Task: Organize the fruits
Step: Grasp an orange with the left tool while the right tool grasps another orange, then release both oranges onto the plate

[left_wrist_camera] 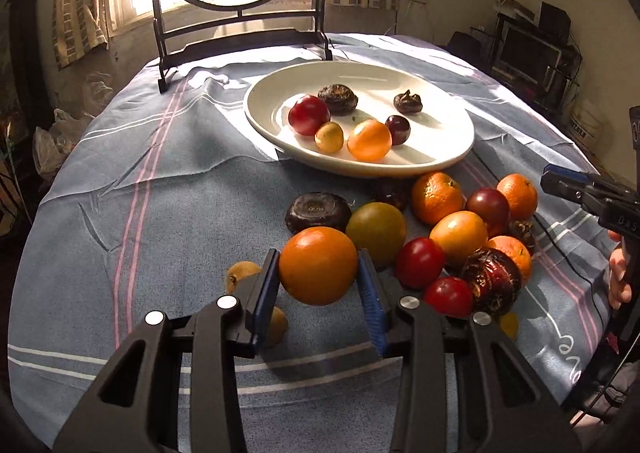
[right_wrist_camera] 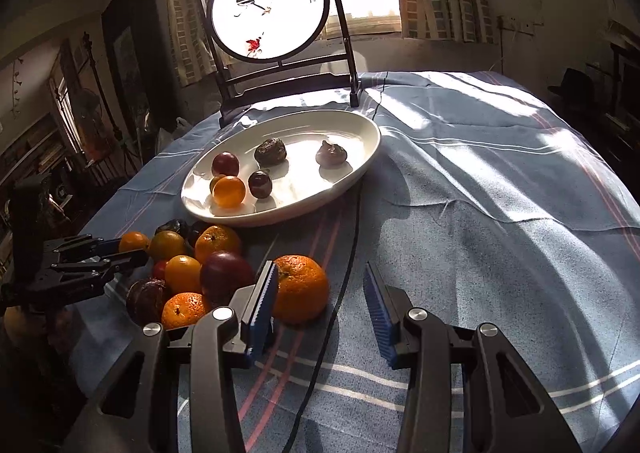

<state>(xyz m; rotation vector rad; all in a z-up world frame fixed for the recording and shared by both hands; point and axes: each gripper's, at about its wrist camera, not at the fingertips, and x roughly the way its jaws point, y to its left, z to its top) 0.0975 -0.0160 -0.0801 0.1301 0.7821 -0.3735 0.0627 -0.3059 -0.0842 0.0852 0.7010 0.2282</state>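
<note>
Striped tablecloth [left_wrist_camera: 160,181], left gripper [left_wrist_camera: 318,273] gripping orange [left_wrist_camera: 318,265]

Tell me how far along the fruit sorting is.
Six pieces already sit on the oval white plate. The left gripper is clamped on a smooth round orange fruit; the right gripper is open beside a dimpled tangerine. The pile on the striped blue cloth remains.

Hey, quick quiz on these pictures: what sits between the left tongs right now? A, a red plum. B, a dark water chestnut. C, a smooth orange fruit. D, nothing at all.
C: the left tongs have their blue pads against the sides of a smooth orange fruit at the near edge of the pile.
</note>
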